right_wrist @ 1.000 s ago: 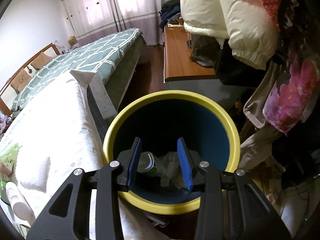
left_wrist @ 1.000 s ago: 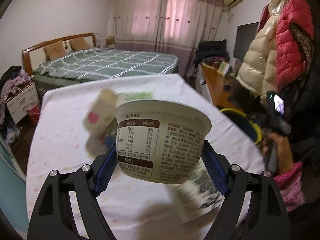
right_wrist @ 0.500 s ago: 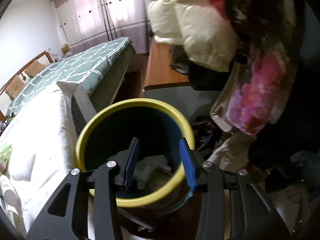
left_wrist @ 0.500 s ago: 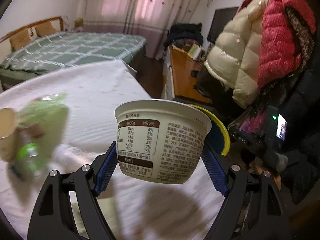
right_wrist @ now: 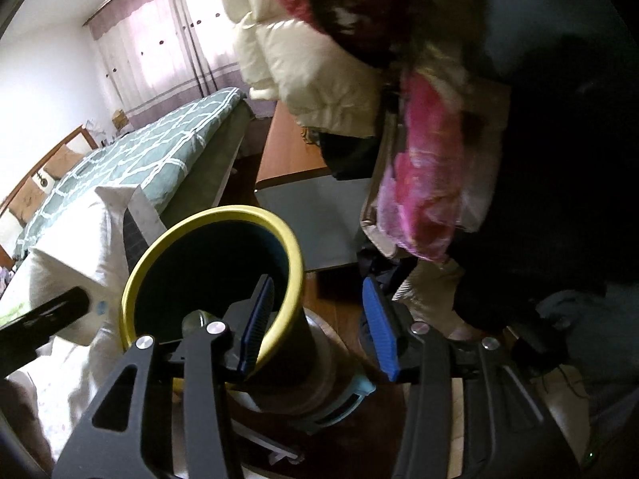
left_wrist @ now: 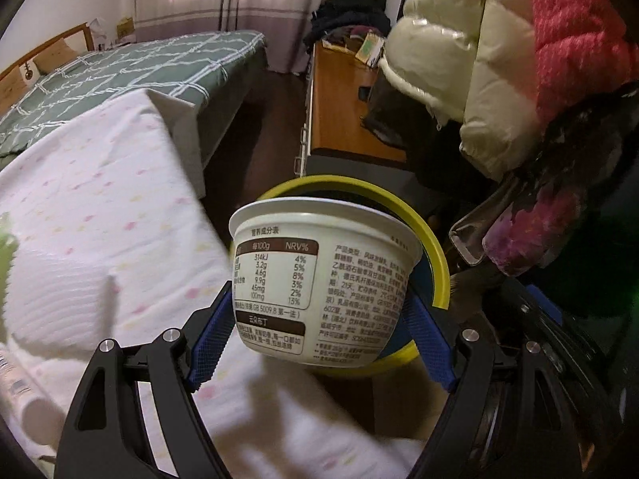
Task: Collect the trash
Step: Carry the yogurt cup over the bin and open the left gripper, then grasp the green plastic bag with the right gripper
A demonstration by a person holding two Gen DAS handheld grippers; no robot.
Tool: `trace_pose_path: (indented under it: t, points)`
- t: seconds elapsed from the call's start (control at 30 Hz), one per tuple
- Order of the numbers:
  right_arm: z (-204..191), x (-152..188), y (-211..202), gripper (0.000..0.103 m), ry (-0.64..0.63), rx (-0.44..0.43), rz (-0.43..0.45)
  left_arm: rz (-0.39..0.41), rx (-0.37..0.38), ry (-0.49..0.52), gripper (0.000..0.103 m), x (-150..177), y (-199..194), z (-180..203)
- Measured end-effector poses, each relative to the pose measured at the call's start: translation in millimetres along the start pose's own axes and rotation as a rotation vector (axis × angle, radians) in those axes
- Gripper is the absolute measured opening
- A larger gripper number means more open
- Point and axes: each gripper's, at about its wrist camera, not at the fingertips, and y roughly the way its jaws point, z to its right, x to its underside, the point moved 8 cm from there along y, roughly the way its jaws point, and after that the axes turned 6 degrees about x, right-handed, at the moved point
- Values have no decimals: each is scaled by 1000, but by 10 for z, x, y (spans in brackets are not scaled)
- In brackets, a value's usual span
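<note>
Left claw [left_wrist: 319,331] grasping yogurt tub [left_wrist: 323,279] at bin rim [left_wrist: 435,247], right claw [right_wrist: 315,319] released, widening.

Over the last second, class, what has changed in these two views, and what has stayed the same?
The left gripper has carried the white cup from over the table to the yellow-rimmed bin. The right gripper, empty, has swung off the bin's mouth, its jaws just opening. The cup stays clamped.

The left gripper [left_wrist: 319,329] points steeply downward, its blue pads [left_wrist: 209,343] clamped on either side of a white yogurt cup [left_wrist: 319,283] held upright between them. The right gripper [right_wrist: 319,323] also tilts downward; its jaws have just been opening and stand apart with nothing between the pads [right_wrist: 379,319].
</note>
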Motion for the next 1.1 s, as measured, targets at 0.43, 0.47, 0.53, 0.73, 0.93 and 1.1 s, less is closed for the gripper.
trace_pose_path:
  t: [0.43,0.47,0.53,0.73,0.93,1.1]
  points:
    - [-77,-20,-106,51,-6,-11,19,50,-4,-15,95,-78,-82,26]
    - [-117,-21,-124,51,-10,-16,23,65,-4,-16,95,-74,-190,-4]
    - [-219,-7,-146,52,-24,-28,27,117,-7,-29,95,-38,-547,-114]
    - [-791,140,-269,52,-121,-111,17,268,-61,-123,95,281,-1514,-654]
    - [-1643,373,-531,52,-264,-227,16,371,-236,-209,95,850,-2368,-1453]
    - [-2574,609,-849,52,-414,-394,13,436,-439,-318,95,1407,-3017,-2164]
